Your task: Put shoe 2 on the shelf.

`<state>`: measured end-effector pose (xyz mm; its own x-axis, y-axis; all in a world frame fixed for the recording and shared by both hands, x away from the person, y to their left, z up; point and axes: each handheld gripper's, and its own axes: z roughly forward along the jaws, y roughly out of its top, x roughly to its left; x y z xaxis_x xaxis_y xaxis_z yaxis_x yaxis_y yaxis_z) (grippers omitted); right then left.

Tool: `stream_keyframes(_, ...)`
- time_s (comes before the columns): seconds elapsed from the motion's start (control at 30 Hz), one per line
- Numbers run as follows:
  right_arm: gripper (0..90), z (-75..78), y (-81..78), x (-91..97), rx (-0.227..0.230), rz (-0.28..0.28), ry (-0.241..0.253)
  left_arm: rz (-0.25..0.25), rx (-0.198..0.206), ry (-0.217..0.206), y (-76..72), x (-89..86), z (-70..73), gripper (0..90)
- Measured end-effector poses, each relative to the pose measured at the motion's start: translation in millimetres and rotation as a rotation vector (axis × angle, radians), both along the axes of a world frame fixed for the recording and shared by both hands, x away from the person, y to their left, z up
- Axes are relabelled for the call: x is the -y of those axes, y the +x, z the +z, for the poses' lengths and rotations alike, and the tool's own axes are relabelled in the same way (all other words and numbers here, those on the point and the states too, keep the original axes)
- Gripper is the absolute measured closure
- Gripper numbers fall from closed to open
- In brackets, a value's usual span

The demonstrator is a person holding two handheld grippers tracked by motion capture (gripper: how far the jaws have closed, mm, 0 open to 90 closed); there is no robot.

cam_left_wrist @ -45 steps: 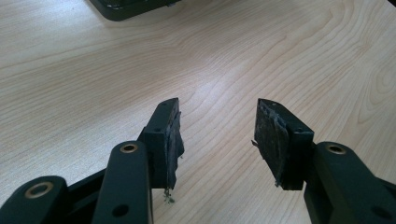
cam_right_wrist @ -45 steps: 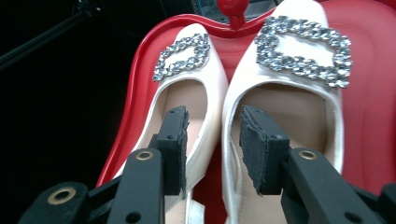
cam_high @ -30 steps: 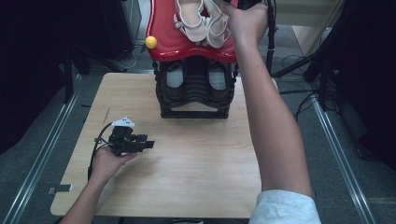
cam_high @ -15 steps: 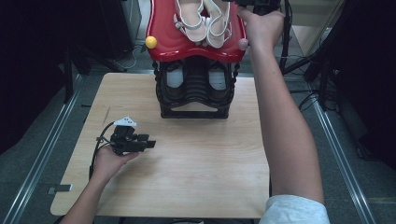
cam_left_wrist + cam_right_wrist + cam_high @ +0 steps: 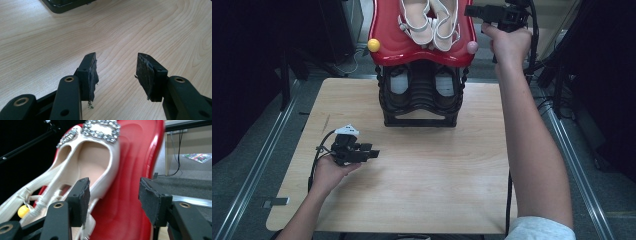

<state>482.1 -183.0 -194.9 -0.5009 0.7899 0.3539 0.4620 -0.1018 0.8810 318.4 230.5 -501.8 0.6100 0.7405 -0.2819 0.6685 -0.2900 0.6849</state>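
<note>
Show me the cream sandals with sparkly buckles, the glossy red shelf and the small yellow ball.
cream sandals (image 5: 432, 22), high view, on the left sandal's insole.
glossy red shelf (image 5: 130, 170), right gripper view, on its bare surface.
small yellow ball (image 5: 373, 45), high view, on its middle.

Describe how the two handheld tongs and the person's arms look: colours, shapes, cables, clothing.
Both tongs, the left tongs and the right tongs, are black, each with two flat jaws faced with worn, fraying dark pads. Brass-coloured rivets mark the jaw links. The left carries a pale grey plate on top. Black cables trail from each. A white sleeve covers the right upper arm.
</note>
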Motion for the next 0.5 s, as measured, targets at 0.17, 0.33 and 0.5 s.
stream_keyframes(0.17,41.9,-11.0,-0.7,14.5,-0.015,-0.015,0.006,-0.002,0.003,0.003,0.3,-0.4,-0.1,51.3)
stream_keyframes(0.33,40.4,-22.7,-1.6,25.4,-0.028,-0.017,0.002,-0.006,0.002,0.005,0.1,-0.2,0.3,51.3)
stream_keyframes(0.5,39.7,-33.3,-2.9,34.8,-0.037,-0.031,-0.006,-0.009,0.002,0.005,0.1,0.2,0.2,51.3)
